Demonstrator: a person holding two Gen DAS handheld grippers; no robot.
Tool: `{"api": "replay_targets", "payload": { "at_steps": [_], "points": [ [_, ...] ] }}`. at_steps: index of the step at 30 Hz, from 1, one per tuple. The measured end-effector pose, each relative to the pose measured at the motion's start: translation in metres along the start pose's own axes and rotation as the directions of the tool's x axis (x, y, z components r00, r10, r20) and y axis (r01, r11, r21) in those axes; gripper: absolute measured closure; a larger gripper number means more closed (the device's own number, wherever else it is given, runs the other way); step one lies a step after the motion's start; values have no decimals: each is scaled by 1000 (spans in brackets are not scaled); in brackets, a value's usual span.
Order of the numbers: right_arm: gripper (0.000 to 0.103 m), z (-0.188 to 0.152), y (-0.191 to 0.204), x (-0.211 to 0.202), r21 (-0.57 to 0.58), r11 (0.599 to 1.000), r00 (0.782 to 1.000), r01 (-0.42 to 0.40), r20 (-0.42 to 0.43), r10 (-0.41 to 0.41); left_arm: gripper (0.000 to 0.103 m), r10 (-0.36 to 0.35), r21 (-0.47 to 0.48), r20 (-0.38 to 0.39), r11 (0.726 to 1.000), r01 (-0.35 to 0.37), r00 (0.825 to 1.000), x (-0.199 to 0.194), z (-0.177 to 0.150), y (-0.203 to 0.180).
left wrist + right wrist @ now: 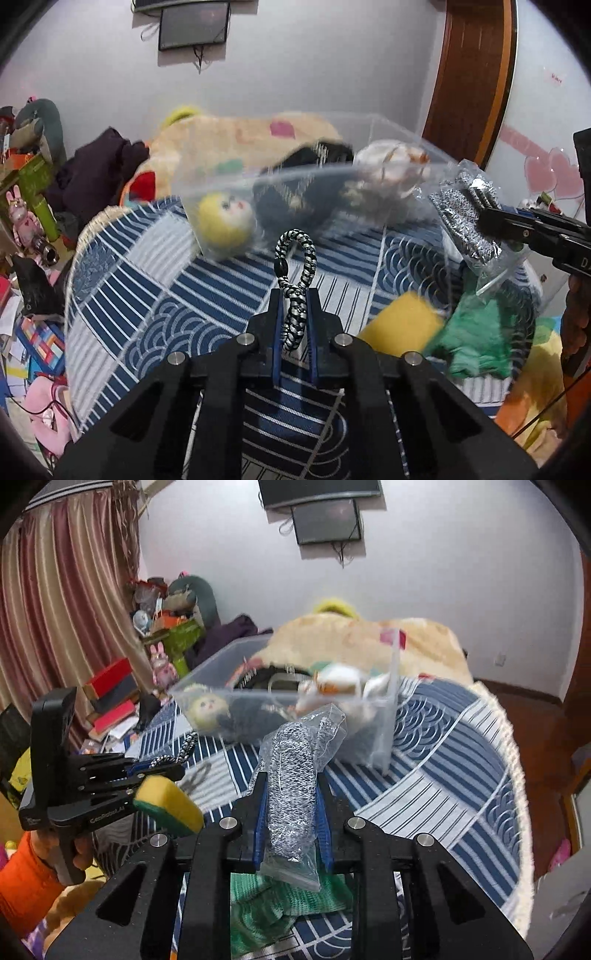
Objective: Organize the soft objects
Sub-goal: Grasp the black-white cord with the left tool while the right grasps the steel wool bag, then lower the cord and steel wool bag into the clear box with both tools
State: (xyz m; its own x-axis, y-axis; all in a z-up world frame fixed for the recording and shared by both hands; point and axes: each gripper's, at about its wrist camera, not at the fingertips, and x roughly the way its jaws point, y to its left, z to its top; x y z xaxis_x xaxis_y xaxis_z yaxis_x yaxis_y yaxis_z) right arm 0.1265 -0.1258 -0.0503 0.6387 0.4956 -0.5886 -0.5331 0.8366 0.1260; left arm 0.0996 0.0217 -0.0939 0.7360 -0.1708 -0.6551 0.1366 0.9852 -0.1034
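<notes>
A black-and-white braided cord (pixel 295 284) stands up in a loop, raised above the blue-patterned bedspread (pixel 155 295). A bagged grey knit roll (pixel 295 782) in crinkled clear plastic is held up too. The clear bin (pixel 391 716) sits toward the bedspread's far edge, holding a yellow-haired doll (pixel 223 221), a dark item and a white plush (pixel 340 683). A yellow sponge (pixel 402 325) and a green cloth (pixel 476 339) lie near the right edge.

Even indoor light, motion blur, fisheye vignette

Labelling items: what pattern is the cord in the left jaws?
Black-and-white braided cord; clearest in the left wrist view.
</notes>
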Motion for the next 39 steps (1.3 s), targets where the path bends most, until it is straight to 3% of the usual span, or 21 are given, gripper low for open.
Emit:
{"api": "replay_targets", "payload": {
  "at_steps": [10, 16, 27, 39],
  "points": [
    [82, 40, 4, -25, -2, 1000, 986, 12, 165, -11, 92, 19, 8, 162, 1000, -21, 987, -39, 43, 3],
    [82, 68, 3, -18, 13, 1000, 977, 24, 210, -26, 92, 62, 8, 219, 998, -66, 974, -36, 74, 8],
    [82, 81, 2, 34, 23, 999, 992, 46, 119, -49, 92, 94, -58, 107, 994, -89, 990, 34, 104, 32],
    [82, 69, -8, 91, 10, 997, 995, 82, -61, -81, 92, 99, -28, -12, 995, -99, 995, 97, 107, 30]
  ]
}}
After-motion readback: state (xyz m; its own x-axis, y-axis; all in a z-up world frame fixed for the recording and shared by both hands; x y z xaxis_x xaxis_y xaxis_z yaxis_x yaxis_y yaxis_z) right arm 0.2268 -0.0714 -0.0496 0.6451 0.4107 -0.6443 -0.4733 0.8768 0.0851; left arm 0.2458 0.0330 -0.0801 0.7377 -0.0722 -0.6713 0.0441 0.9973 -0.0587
